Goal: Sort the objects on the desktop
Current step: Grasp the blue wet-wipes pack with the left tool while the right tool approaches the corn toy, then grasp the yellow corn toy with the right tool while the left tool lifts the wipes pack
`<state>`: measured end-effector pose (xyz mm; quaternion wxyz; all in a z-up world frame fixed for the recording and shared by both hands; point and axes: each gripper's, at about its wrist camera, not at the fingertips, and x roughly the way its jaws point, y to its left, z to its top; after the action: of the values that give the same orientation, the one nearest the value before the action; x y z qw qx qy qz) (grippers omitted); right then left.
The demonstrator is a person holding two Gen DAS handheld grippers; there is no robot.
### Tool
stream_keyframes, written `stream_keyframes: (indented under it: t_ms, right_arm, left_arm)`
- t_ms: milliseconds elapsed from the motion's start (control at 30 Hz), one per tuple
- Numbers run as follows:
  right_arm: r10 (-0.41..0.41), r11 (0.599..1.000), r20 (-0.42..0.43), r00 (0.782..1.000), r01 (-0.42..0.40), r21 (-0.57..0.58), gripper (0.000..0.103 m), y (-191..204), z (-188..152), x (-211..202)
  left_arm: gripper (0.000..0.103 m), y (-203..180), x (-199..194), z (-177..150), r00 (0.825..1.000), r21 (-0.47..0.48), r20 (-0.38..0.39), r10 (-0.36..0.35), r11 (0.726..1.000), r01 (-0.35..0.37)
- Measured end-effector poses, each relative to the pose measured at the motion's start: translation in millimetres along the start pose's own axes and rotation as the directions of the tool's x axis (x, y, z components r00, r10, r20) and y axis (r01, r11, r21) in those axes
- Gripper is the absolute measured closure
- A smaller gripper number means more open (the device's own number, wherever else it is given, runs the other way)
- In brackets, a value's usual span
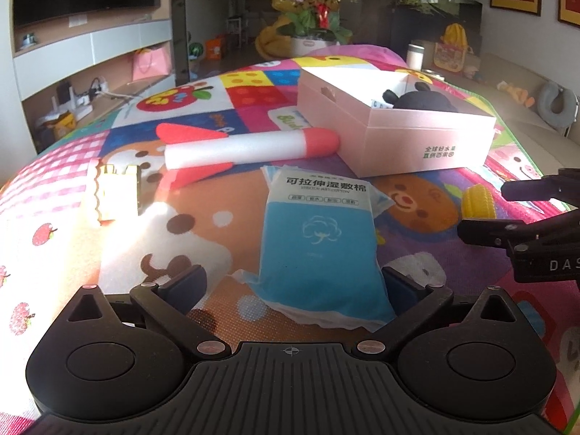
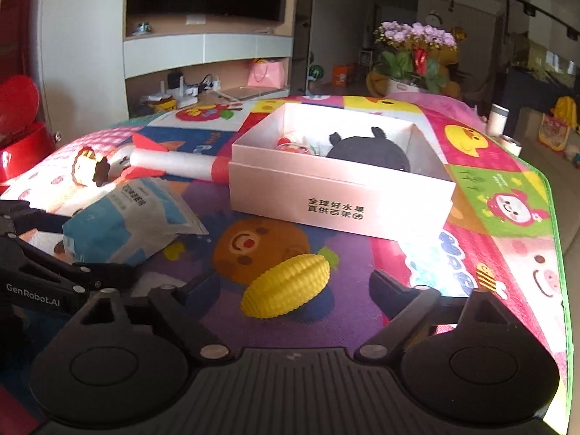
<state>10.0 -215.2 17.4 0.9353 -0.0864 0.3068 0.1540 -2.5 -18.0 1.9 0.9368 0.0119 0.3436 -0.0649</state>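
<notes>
I held a gripper in each hand over the tabletop, which was covered by a bright cartoon play mat (image 2: pixel 500 181). The pink cardboard box (image 2: pixel 340 195) stood open at the back, and it already held a black plush toy (image 2: pixel 369 152) and something small and red beside it, so I judged the sorting partly done.

Four things were left out. My left gripper (image 1: pixel 290 282) stood wide open with the blue pack of wet cotton pads (image 1: pixel 322 239) lying between its fingers; the right finger sat just beside the pack, though I could not tell that it pressed on it. My right gripper (image 2: pixel 290 286) was open too, with the yellow toy corn (image 2: pixel 286 286) lying between its fingers, untouched by either. Farther back, a white foam rocket (image 1: pixel 250 148) with red fins lay with its nose against the box's wall, and a small yellow packet (image 1: pixel 116 192) lay in the sun at the left.

My two grippers were close together, so I judged they could crowd each other on the way to the box, and the box's wall had to be cleared
</notes>
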Motion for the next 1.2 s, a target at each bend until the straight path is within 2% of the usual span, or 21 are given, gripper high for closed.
stream_keyframes:
  t_ms: [67, 200, 333, 467, 633, 733, 900, 1067, 1200]
  right_arm:
    - [0.022, 0.999, -0.020, 1.000, -0.022, -0.024, 0.021, 0, 3, 7]
    - [-0.002, 1.000, -0.030, 1.000, 0.001, -0.026, 0.021, -4, 4, 7]
    - [0.084, 0.995, -0.046, 0.995, -0.082, 0.052, 0.021, -8, -4, -5]
    - [0.158, 0.984, -0.061, 0.986, -0.152, 0.097, 0.021, -3, -10, -3]
    - [0.235, 0.954, -0.058, 0.970, -0.218, 0.206, 0.023, -3, 1, 10]
    - [0.298, 0.932, -0.039, 0.954, -0.282, 0.228, 0.023, 4, 8, 17]
    - [0.236, 0.963, 0.011, 0.972, -0.235, 0.134, 0.023, 17, 10, 4]
    - [0.046, 0.995, 0.020, 0.999, -0.047, 0.085, 0.022, 11, 11, -1]
    - [0.039, 0.996, -0.007, 0.999, -0.038, 0.085, 0.022, 8, 20, 18]
  left_arm:
    - [0.000, 0, 0, 0, 1.000, -0.002, 0.000, -0.001, 1.000, 0.001]
    - [0.000, 0, 0, 0, 1.000, -0.002, 0.000, -0.001, 1.000, 0.001]
    - [0.000, 0, 0, 0, 1.000, -0.005, 0.001, 0.002, 1.000, -0.002]
    - [0.000, 11, -1, 0, 0.999, -0.059, 0.002, 0.034, 0.998, -0.033]
    - [0.000, 5, -4, -4, 1.000, 0.027, -0.016, 0.014, 1.000, -0.014]
    - [0.000, 3, -4, -4, 1.000, 0.037, -0.018, 0.016, 0.999, -0.016]
    - [0.000, 3, -4, -5, 1.000, 0.033, -0.017, 0.016, 0.999, -0.015]
    - [0.000, 4, -4, -5, 1.000, 0.031, -0.017, 0.017, 0.999, -0.016]
    - [0.000, 4, -4, -5, 1.000, 0.031, -0.017, 0.016, 0.999, -0.016]
